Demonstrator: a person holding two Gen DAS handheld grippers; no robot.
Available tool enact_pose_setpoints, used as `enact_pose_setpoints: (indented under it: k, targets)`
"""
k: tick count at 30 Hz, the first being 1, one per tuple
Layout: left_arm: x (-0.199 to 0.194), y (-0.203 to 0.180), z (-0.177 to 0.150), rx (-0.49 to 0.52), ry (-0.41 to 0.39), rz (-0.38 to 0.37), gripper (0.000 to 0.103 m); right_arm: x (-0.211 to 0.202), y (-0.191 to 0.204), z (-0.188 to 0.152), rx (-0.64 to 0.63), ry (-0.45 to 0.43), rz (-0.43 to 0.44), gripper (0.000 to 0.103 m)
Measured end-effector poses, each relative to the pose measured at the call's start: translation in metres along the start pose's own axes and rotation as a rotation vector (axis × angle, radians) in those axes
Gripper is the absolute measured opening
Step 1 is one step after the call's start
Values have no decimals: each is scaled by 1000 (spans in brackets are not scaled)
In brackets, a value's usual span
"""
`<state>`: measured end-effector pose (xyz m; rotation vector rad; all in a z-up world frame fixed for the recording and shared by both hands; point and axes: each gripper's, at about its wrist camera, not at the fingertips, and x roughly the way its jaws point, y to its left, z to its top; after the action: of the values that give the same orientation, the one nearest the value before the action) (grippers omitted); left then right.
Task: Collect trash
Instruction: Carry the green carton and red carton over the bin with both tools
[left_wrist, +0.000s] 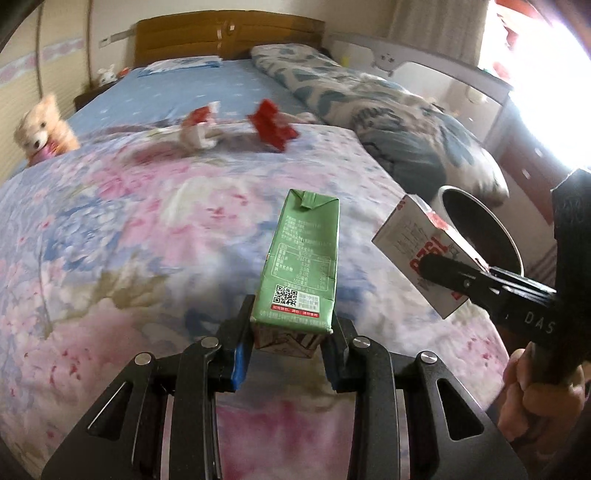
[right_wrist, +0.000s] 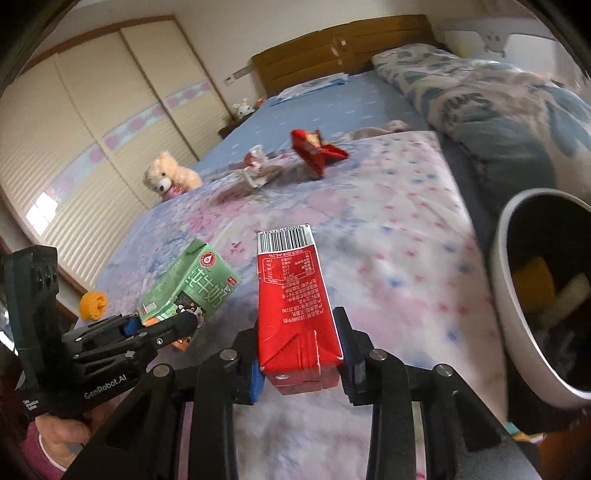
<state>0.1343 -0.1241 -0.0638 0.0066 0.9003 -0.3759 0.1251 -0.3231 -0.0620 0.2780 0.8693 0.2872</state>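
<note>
Green carton clamped in left tool; red carton clamped in right tool.
Bin at right tool's three o'clock; crumpled wrappers on bed at twelve.

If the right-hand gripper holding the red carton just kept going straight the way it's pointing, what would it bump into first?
Probably the floral quilt. The right gripper, shut on the red carton, tilts down toward open bedding. The crumpled red wrapper lies farther along that line, though depth is hard to judge.
</note>
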Motion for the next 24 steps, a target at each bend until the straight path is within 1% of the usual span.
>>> enact_pose_setpoints:
  k: [5,8,24]
  targets:
    - [4,-27,-2,53,19,-28,30,-23,-14,-3,36,-38,-15,32]
    - [6,-40,-1,84,28,-31,30,-34,-23,-5,53,-55,-29,32]
    - [10,-87,12,171,27,-63,30,-73,-62,-12,132,-123,-90,32]
